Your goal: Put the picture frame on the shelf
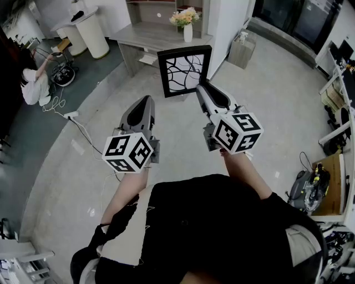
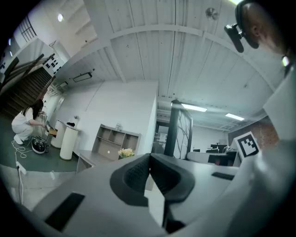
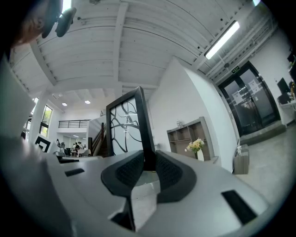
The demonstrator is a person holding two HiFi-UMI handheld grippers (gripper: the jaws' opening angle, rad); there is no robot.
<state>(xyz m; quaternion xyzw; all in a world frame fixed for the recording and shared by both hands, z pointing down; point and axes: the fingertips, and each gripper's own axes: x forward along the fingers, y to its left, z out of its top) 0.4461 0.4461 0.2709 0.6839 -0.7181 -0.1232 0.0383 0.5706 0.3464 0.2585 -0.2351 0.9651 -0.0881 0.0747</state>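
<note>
The picture frame point(image 1: 183, 72), black-edged with a white branch pattern, is held upright in the air in front of me. My right gripper point(image 1: 201, 87) is shut on its lower right edge, and in the right gripper view the frame's point(image 3: 127, 125) black edge sits clamped between the pads of the gripper point(image 3: 149, 164). My left gripper point(image 1: 145, 101) hovers lower left of the frame, shut and empty; its jaws point(image 2: 149, 163) meet with nothing between them. The grey shelf unit point(image 1: 161, 8) stands on a counter point(image 1: 150, 36) ahead, beside a vase of flowers point(image 1: 186, 22).
A person in white point(image 1: 33, 83) crouches at the far left by equipment and floor cables point(image 1: 72, 116). A white round stand point(image 1: 91, 33) is at the back left. A small box point(image 1: 241, 51) sits right of the counter. Desks point(image 1: 330, 188) line the right edge.
</note>
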